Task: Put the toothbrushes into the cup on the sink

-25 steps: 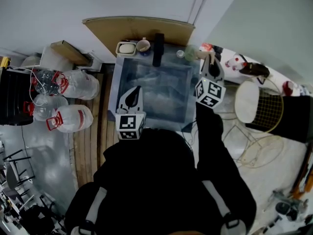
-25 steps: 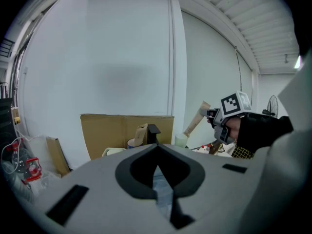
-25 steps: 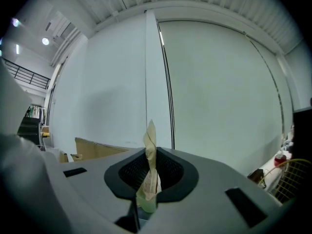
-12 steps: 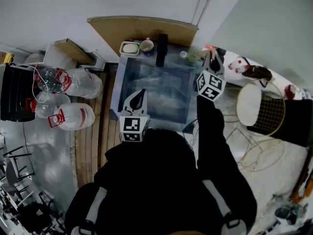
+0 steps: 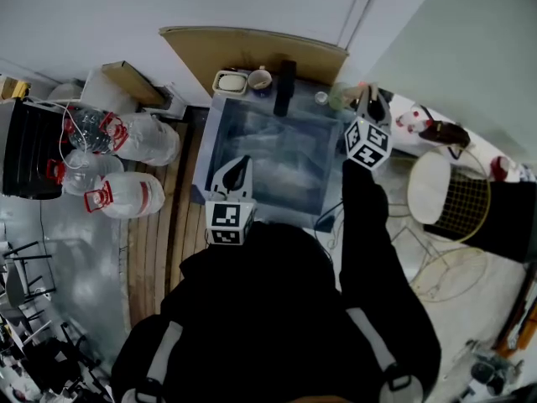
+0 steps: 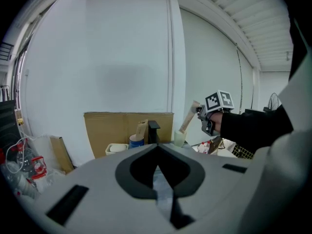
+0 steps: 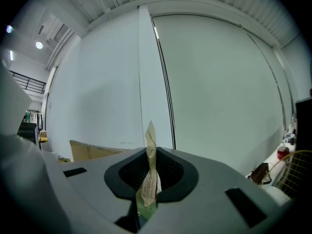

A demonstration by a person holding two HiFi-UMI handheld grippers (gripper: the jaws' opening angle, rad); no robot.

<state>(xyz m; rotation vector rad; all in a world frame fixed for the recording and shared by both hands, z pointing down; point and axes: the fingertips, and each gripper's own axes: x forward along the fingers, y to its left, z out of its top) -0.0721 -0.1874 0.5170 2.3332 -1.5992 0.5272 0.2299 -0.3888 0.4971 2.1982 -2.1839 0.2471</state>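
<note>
Toothbrush (image 7: 150, 138), paper-wrapped, pinched in right claw (image 7: 146, 189), lower end at cup (image 6: 179, 139), left claw (image 6: 157, 156) closed, empty

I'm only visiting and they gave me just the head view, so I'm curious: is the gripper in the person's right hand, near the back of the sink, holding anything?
Observer: Yes. The right gripper view shows the right gripper shut on a slim toothbrush in a beige paper wrapper, which sticks out past its jaws.
Visitor: Where is that toothbrush pointing?
Observer: The left gripper view shows it tilted, with its lower end at the rim of a small pale translucent cup at the back right corner of the steel sink. I cannot tell whether the end is inside the cup.
</note>
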